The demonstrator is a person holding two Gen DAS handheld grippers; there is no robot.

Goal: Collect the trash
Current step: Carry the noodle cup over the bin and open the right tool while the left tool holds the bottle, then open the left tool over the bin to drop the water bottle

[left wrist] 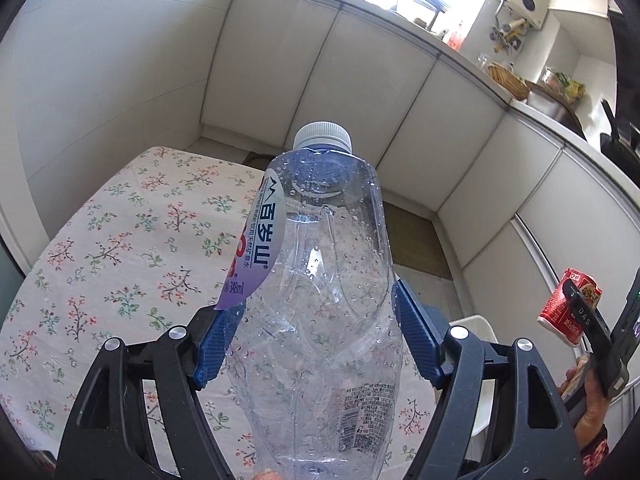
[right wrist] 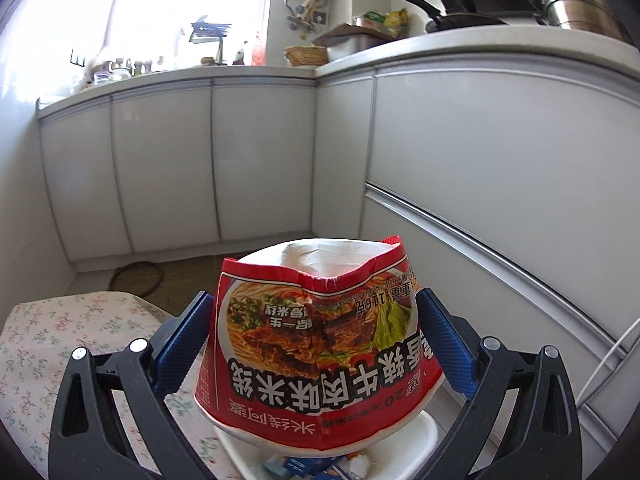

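My left tongs (left wrist: 318, 340) are clamped on a clear plastic water bottle (left wrist: 320, 280), the 2 blue pads (left wrist: 416, 336) pressing its sides about midway along the body. The bottle runs straight out between the tongs, its white cap (left wrist: 322, 135) pointing away from me, droplets clinging inside, and a purple-white label (left wrist: 256, 248) curling off its left side. It hangs above the surface with the floral cloth (left wrist: 100, 248). At the far right of this view I can see the red noodle cup (left wrist: 568, 304) in the other tongs, off the edge of the surface, near the white cabinets (left wrist: 520, 208).

My right tongs (right wrist: 316, 340) grip that crushed instant noodle cup (right wrist: 316, 332), a pad (right wrist: 182, 344) on each side of its red printed wall. The cup is upside down, printing inverted, its dented base up. It hangs directly over a white bin (right wrist: 424, 436) holding some scraps, beside the floral-covered surface (right wrist: 60, 340). A frying pan (right wrist: 436, 14) and a steel pot (right wrist: 572, 4) sit on the kitchen counter beyond
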